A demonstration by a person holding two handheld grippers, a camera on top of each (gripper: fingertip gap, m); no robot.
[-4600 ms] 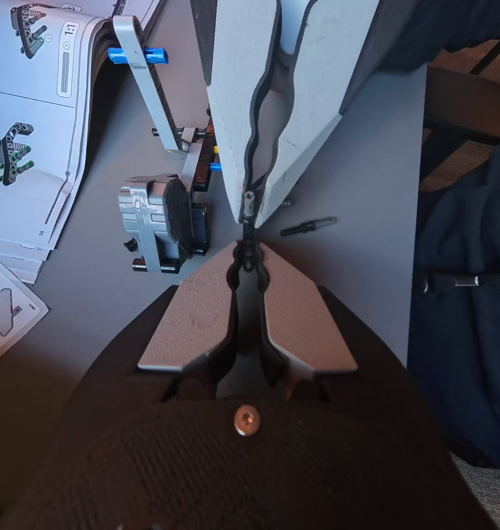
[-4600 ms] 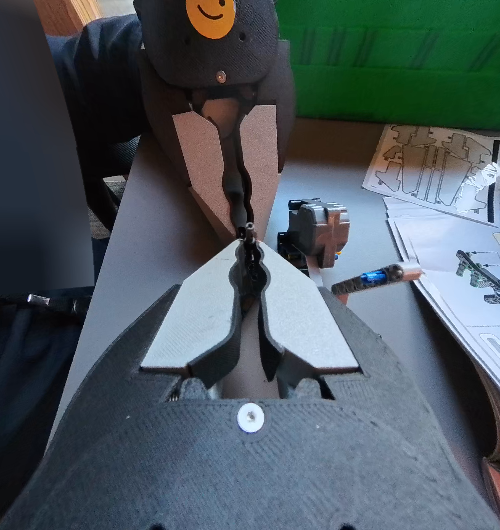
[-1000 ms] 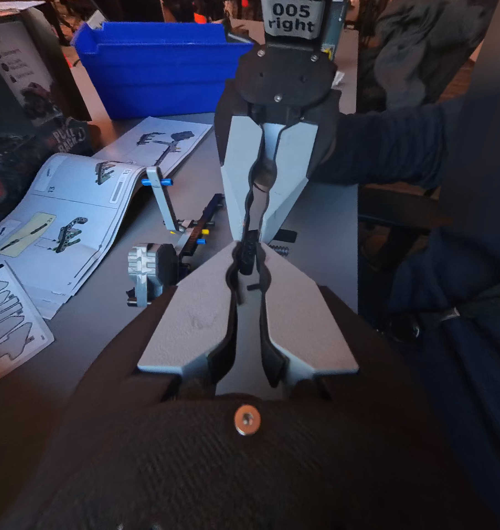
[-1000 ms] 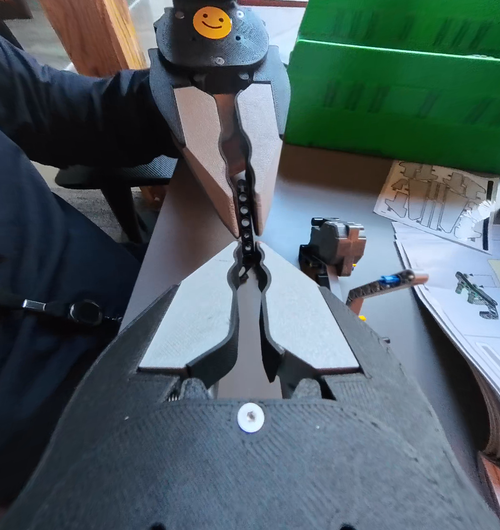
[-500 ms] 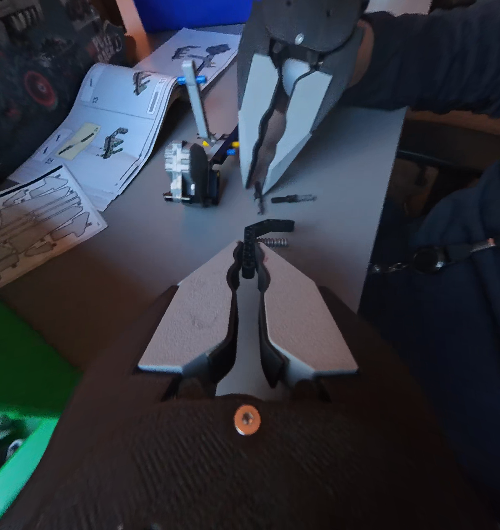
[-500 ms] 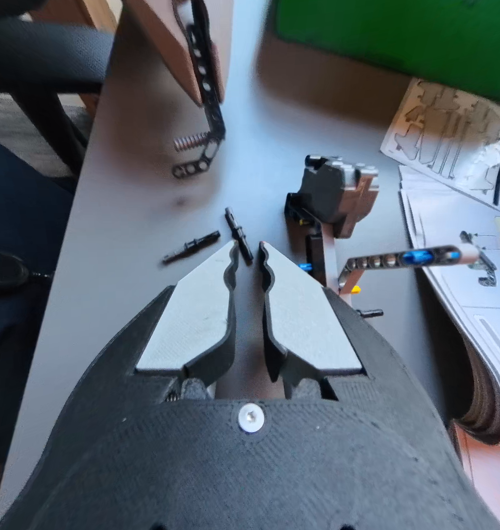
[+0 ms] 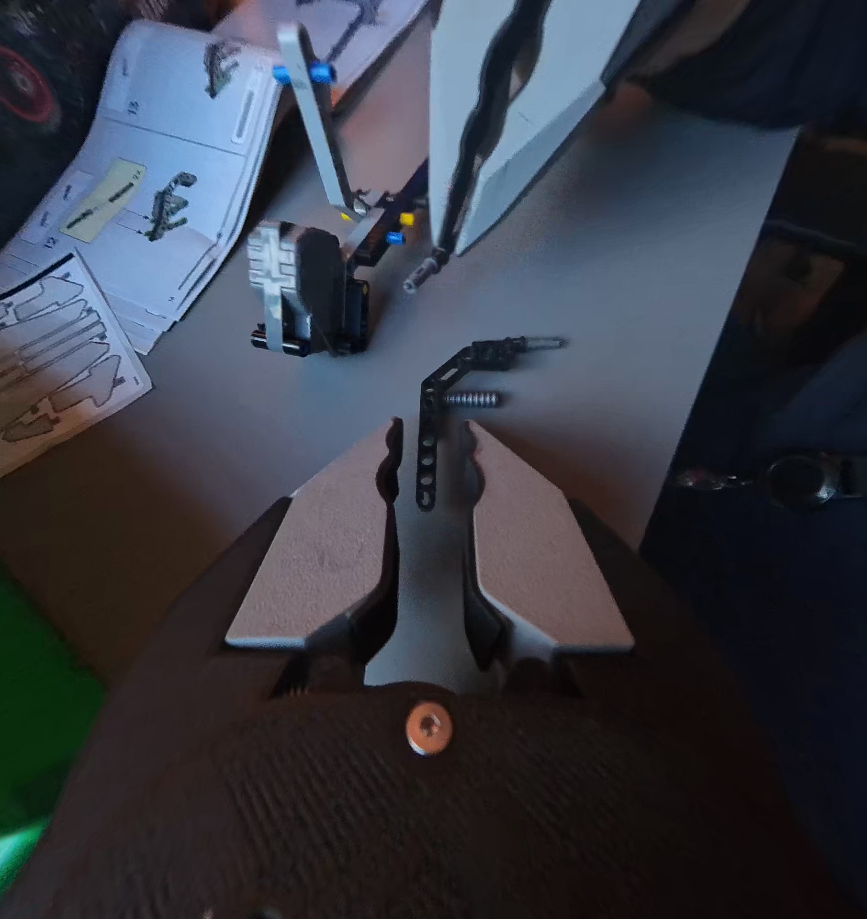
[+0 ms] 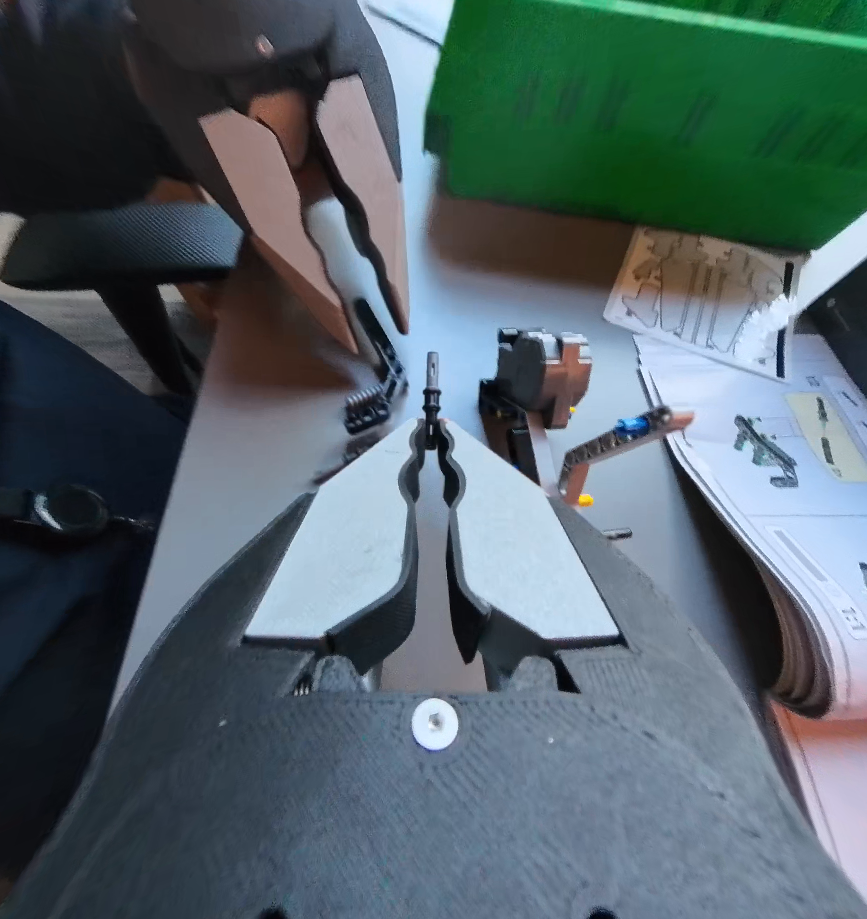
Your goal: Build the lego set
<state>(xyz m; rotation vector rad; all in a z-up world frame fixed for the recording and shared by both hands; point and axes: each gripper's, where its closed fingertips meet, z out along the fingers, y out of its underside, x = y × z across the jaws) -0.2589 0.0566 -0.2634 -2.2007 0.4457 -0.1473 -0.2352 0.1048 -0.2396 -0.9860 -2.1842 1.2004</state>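
Note:
My left gripper [image 7: 432, 428] is open, its fingers on either side of a black bent beam [image 7: 429, 447] that lies on the grey table [image 7: 595, 248]. A small metal spring [image 7: 471, 399] lies beside the beam. My right gripper [image 8: 429, 423] is shut on a black axle pin [image 8: 430, 393] that sticks out past its tips. In the left wrist view the right gripper [image 7: 448, 248] stands at the top with the pin [image 7: 424, 268]. In the right wrist view the left gripper [image 8: 377, 340] hangs open over the beam [image 8: 384, 360] and spring [image 8: 366, 403].
The part-built model, a grey block [image 7: 292, 283] with a raised grey beam and blue pins [image 7: 317, 129], stands mid-table. A second black pin [image 7: 545, 342] lies past the bent beam. An open instruction booklet [image 8: 794, 472], a sticker sheet [image 8: 695, 293] and a green bin [image 8: 670, 114] are nearby. Across from one pair of fingers to the other is roughly 7 cm.
My left gripper has opened and let go of the bent beam, which now lies on the table. My right gripper has shut on the axle pin it was open around.

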